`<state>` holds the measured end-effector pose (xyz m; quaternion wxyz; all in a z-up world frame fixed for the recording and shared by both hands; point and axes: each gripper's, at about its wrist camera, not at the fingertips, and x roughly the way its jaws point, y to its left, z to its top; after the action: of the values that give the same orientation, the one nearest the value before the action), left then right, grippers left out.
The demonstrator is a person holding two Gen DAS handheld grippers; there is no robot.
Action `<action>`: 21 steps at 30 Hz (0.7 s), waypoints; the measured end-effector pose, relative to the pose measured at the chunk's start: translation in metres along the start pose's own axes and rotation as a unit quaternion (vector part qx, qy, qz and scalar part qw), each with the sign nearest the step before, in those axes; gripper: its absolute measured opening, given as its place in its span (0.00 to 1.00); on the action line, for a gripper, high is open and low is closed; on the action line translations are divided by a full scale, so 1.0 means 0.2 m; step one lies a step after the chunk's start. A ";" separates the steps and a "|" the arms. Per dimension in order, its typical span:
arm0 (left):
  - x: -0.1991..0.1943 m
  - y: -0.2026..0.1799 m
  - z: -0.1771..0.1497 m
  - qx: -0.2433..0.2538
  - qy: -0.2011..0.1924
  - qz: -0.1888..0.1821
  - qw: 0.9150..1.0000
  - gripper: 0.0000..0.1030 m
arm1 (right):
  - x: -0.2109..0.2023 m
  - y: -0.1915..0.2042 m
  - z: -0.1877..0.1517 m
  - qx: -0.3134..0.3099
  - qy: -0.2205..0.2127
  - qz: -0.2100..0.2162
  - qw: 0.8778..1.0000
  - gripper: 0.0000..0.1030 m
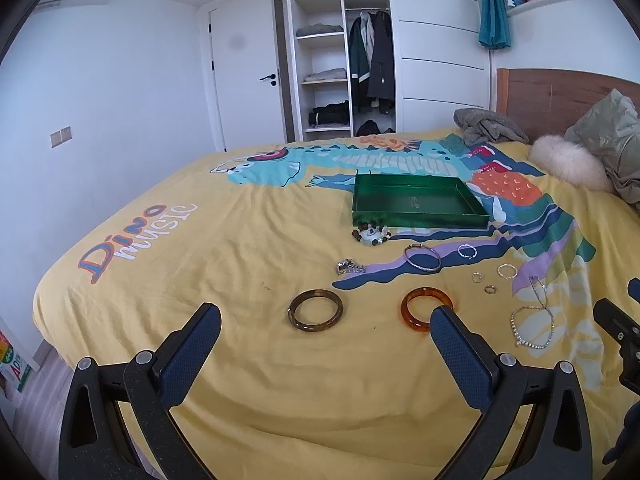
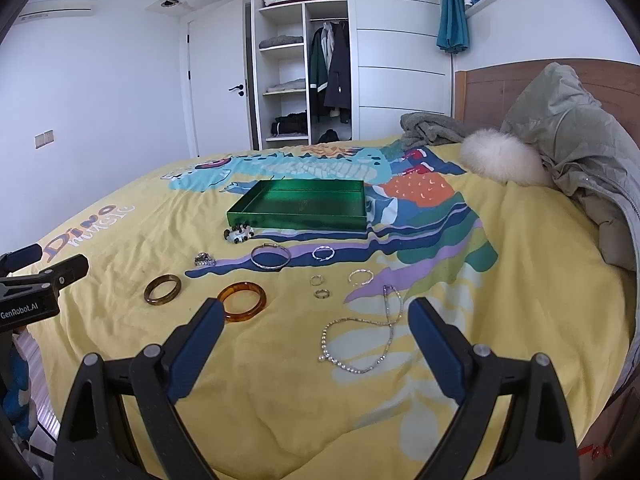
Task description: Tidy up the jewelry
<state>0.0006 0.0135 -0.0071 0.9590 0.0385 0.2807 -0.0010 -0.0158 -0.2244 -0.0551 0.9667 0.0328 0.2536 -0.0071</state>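
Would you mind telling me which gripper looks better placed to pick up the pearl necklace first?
Probably the right gripper: it is open with the pearl necklace lying between its fingers. The left gripper, also open, faces the two bangles, with the necklace off to its right.

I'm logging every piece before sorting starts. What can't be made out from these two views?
- Orange bangle: left wrist view, near rim behind a finger of the left hand-held gripper.
- Green tray: a faint speck on its floor, too small to identify in either view.
- Beaded piece by the tray: too small to tell its type.
- Right hand-held gripper: open, hiding nothing.
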 end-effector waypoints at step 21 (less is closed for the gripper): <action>0.01 0.01 -0.03 -0.004 -0.003 0.000 1.000 1.00 | 0.04 -0.04 -0.04 0.026 0.020 0.018 0.999 0.91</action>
<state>-0.0002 0.0158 -0.0131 0.9601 0.0351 0.2776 -0.0002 -0.0127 -0.2318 -0.0662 0.9603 0.0626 0.2718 0.0048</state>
